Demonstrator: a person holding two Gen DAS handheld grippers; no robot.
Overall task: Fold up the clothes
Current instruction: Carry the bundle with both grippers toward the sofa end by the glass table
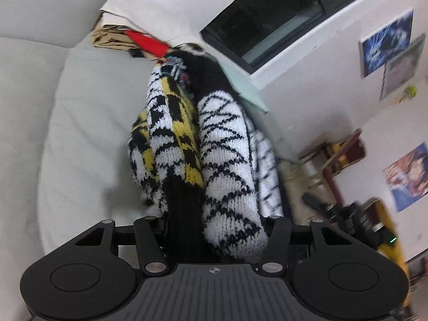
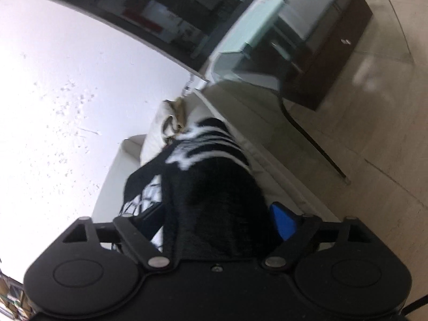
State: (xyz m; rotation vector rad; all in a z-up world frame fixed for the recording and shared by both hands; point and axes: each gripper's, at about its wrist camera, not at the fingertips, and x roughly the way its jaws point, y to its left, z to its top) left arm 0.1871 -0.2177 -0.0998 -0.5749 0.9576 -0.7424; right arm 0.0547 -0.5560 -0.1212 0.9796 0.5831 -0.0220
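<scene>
Your left gripper [image 1: 214, 230] has a thick bunch of the knitted sweater [image 1: 203, 144] packed between its fingers; the black, white and yellow knit fills the gap, so it reads as clamped on the garment, though the pads themselves are hidden under the wool. The sweater stretches away from that gripper toward the far end of the pale sofa cushion [image 1: 80, 123], bunched lengthwise rather than spread flat, which suggests you are carrying or dragging it into place for a fold.

In the right wrist view, the right gripper [image 2: 216, 230] has the black part of the same sweater lying between its fingers. One blue pad [image 2: 283, 222] shows on the right side with a gap beside the cloth, so those fingers stand wide apart and do not appear to pinch the knit; the left finger is covered by fabric.

The surface is a cream sofa, soft and yielding, so folds may not lie crisp. At its far end sits a heap of papers with a red item [image 1: 148, 43]. A glass table [image 2: 267, 21] stands to the right on a tiled floor, and posters hang on the white wall [image 1: 388, 42].
</scene>
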